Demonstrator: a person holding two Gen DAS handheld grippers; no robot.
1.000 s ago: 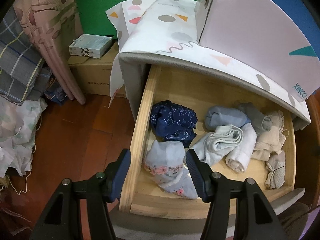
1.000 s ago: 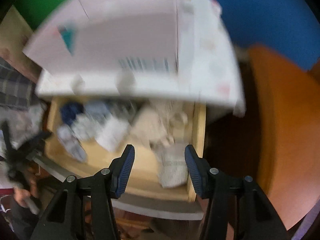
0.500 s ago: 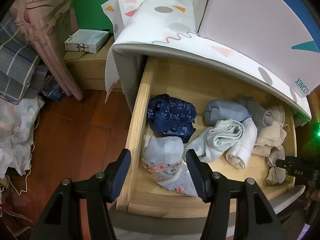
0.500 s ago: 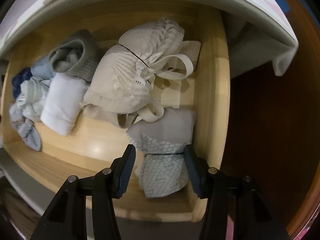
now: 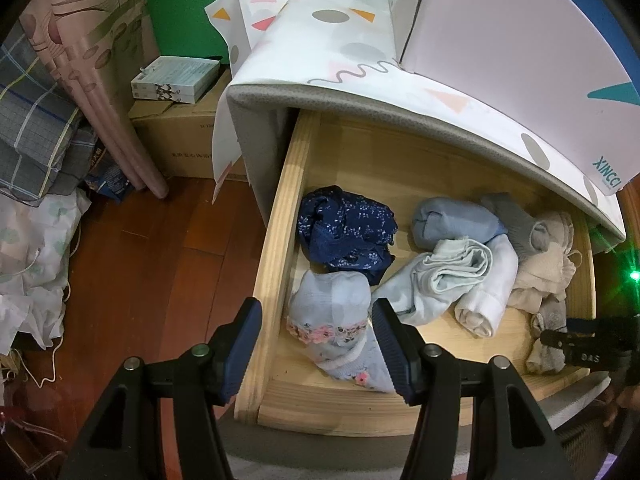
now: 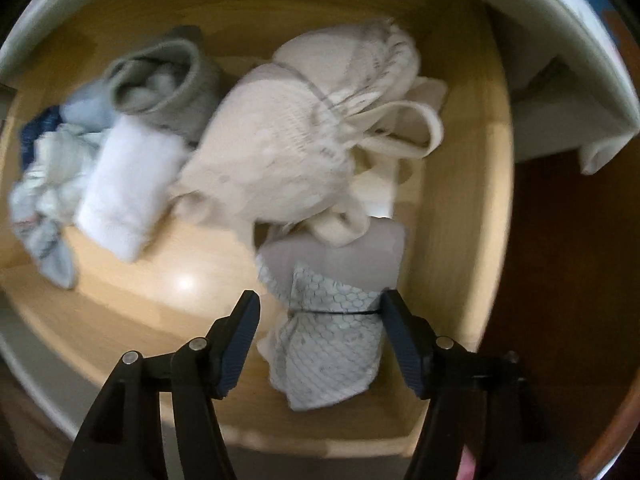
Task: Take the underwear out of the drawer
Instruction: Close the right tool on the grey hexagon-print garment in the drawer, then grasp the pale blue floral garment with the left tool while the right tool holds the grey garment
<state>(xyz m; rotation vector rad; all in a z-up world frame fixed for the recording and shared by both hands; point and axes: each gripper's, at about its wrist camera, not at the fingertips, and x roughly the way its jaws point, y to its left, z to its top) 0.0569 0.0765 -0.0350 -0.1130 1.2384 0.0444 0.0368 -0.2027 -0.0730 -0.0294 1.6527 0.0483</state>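
The wooden drawer [image 5: 276, 264] stands pulled open and holds several folded pieces of underwear. My left gripper [image 5: 316, 316] is open above its front left corner, over a pale blue floral piece [image 5: 332, 320]; a navy floral piece [image 5: 348, 232] lies behind it. My right gripper [image 6: 318, 312] is open low inside the drawer's right end [image 6: 492, 200], its fingers on either side of a grey honeycomb-patterned piece [image 6: 332, 332]. A beige lace bra [image 6: 296, 144] lies just behind that. The right gripper also shows at the right edge of the left wrist view [image 5: 580, 344].
A patterned cloth [image 5: 340, 52] and a white box [image 5: 500, 20] cover the cabinet top over the drawer. A cardboard box [image 5: 180, 140], a curtain [image 5: 92, 80] and piled laundry [image 5: 32, 248] stand on the wood floor to the left. White rolled and grey pieces [image 6: 128, 192] fill the drawer's middle.
My right gripper has come down into the drawer's right end and closed in on the grey honeycomb piece. My left gripper has barely moved.
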